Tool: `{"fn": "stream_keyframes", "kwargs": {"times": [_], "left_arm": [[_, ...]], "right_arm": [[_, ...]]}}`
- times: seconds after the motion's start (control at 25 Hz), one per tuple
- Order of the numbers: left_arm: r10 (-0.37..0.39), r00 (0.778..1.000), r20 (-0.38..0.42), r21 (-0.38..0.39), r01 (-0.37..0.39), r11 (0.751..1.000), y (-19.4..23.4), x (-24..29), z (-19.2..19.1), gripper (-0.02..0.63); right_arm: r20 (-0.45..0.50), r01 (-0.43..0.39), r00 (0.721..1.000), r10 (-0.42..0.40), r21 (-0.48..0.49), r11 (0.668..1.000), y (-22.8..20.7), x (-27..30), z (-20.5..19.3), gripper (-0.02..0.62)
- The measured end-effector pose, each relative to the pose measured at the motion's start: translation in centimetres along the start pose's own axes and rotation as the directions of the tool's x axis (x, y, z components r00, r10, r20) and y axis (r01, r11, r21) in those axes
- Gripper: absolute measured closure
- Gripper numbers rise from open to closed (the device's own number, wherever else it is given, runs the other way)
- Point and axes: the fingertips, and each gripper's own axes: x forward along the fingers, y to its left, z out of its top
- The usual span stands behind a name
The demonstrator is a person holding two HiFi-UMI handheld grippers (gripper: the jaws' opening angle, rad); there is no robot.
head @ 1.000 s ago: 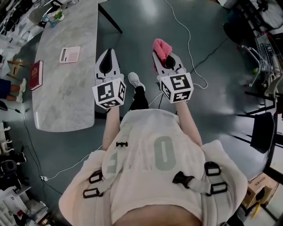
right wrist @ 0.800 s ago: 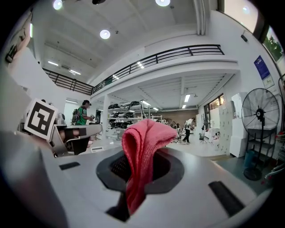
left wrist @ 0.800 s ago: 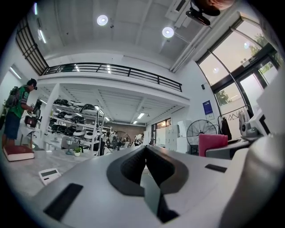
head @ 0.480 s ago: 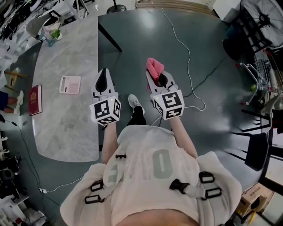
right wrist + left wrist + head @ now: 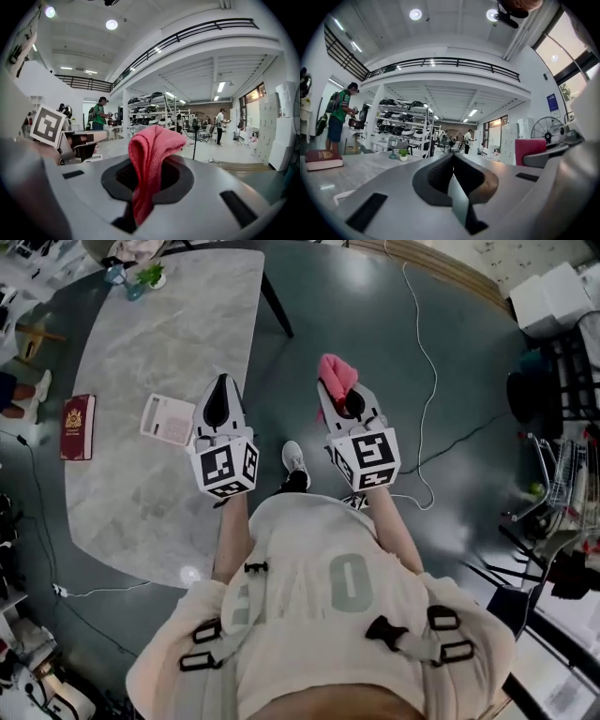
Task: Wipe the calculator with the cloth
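A white calculator (image 5: 169, 419) lies flat on the grey marble table (image 5: 141, 343), just left of my left gripper (image 5: 219, 388). That gripper is shut with nothing between its jaws, and in the left gripper view (image 5: 453, 160) its jaws meet in a closed line. My right gripper (image 5: 334, 388) hangs over the dark floor to the right of the table, shut on a pink cloth (image 5: 336, 373). In the right gripper view the cloth (image 5: 149, 164) stands up out of the closed jaws and droops over them.
A dark red book (image 5: 77, 427) lies at the table's left edge, and a small potted plant (image 5: 150, 276) stands at its far end. A white cable (image 5: 427, 352) runs across the floor on the right. A person (image 5: 98, 115) stands far off by shelving.
Both grippers and the person holding them have moved toward the table. The calculator now sits right beside the left gripper. The cloth stays gripped in the right gripper; both stay shut.
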Motion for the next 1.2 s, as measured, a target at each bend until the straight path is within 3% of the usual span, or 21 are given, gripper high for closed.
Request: {"fn": "stream_keyframes", "kwargs": {"times": [0.32,0.44,0.56,0.76,0.88,1.04,1.12,1.2], "left_arm": [[0.224,0.974,-0.001,-0.035,-0.224,0.974,9.6,2.4,-0.1,0.586],[0.339,0.941,0.002,-0.05,-0.338,0.94,12.9,0.5,-0.2,0.586],[0.461,0.887,0.009,-0.084,-0.459,0.885,15.3,-2.2,0.0,0.586],[0.685,0.727,0.047,-0.083,-0.68,0.728,19.1,-8.2,1.1,0.586],[0.801,0.596,0.059,-0.078,-0.797,0.599,20.9,-12.8,1.4,0.586],[0.883,0.466,0.052,-0.058,-0.882,0.468,20.7,-15.2,1.5,0.586],[0.919,0.392,0.046,-0.057,-0.917,0.394,20.5,-16.3,1.6,0.586],[0.942,0.333,0.042,-0.058,-0.941,0.335,20.4,-17.5,1.6,0.586]], "right_arm": [[-0.027,-0.244,0.97,0.243,-0.093,0.965,4.7,11.9,3.1,0.545],[-0.031,-0.35,0.937,0.349,-0.146,0.925,8.0,14.6,4.0,0.545],[-0.037,-0.447,0.893,0.449,-0.186,0.875,10.8,16.6,4.7,0.545],[-0.047,-0.637,0.758,0.65,-0.267,0.723,17.3,19.7,6.0,0.545],[-0.071,-0.729,0.661,0.747,-0.299,0.616,21.7,21.3,5.8,0.545],[-0.078,-0.787,0.577,0.813,-0.319,0.528,23.6,22.8,6.7,0.545],[-0.087,-0.818,0.522,0.848,-0.334,0.469,24.9,23.2,7.0,0.545],[-0.094,-0.842,0.47,0.877,-0.347,0.414,26.5,23.1,7.2,0.545]]}}
